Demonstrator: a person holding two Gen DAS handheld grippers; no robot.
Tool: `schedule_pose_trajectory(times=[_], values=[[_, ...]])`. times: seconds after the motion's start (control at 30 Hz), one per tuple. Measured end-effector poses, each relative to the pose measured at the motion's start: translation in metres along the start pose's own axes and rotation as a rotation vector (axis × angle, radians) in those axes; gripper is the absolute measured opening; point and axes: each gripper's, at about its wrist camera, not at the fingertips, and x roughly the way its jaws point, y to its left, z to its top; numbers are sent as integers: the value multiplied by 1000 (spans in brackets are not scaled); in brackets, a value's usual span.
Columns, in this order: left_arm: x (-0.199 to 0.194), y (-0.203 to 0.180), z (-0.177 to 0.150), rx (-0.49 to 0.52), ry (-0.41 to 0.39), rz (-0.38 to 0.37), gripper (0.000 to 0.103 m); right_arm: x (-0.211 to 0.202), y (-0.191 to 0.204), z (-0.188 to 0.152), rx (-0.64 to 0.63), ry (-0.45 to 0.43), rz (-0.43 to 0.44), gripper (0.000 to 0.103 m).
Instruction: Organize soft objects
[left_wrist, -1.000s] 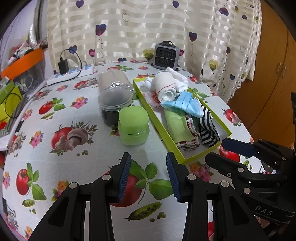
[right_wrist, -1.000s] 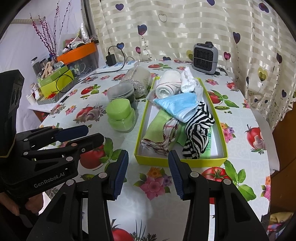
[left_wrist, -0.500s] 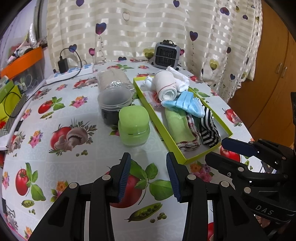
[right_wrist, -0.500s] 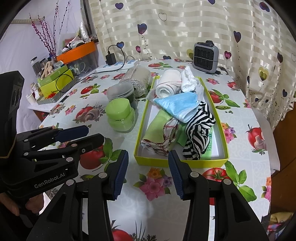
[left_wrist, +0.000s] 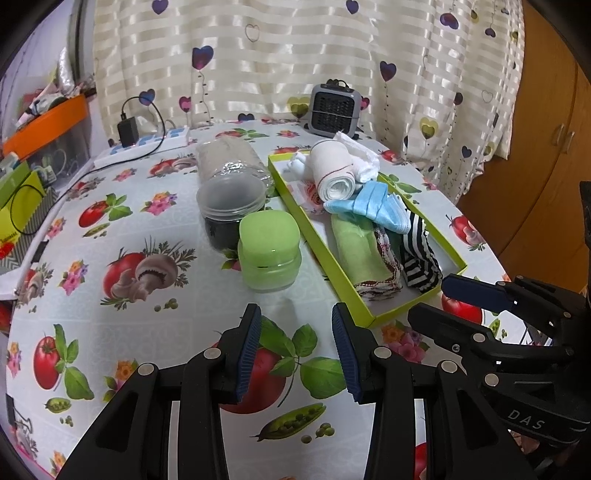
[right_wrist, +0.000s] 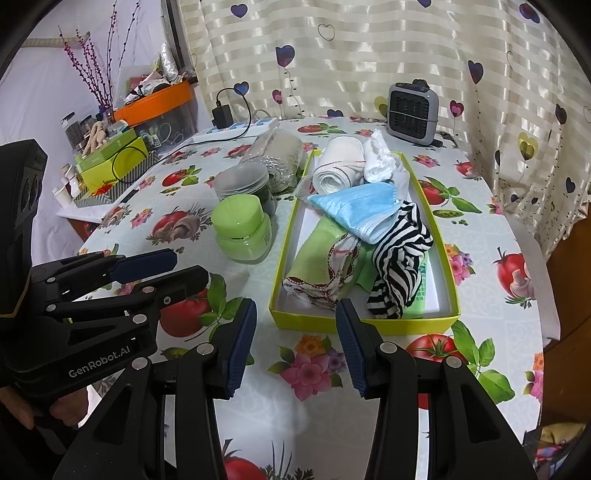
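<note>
Both grippers gape empty before the yellow box (right_wrist: 364, 323)

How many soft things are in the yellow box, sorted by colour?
White: 2, the rolled white towel and the crumpled white cloth
Blue: 1, the blue face mask
Green: 1, the green cloth
Black and white: 1, the striped cloth
Total: 5 in the yellow box

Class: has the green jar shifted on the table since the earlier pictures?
No. The green jar sits in the same spot beside the yellow box, touching neither gripper.
</note>
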Motion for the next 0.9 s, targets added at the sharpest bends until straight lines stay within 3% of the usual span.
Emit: schedule_pose_trajectory(times=[0.9], values=[[3, -1, -1, 23, 18, 6, 39, 1, 0, 1, 0, 3, 2, 46]])
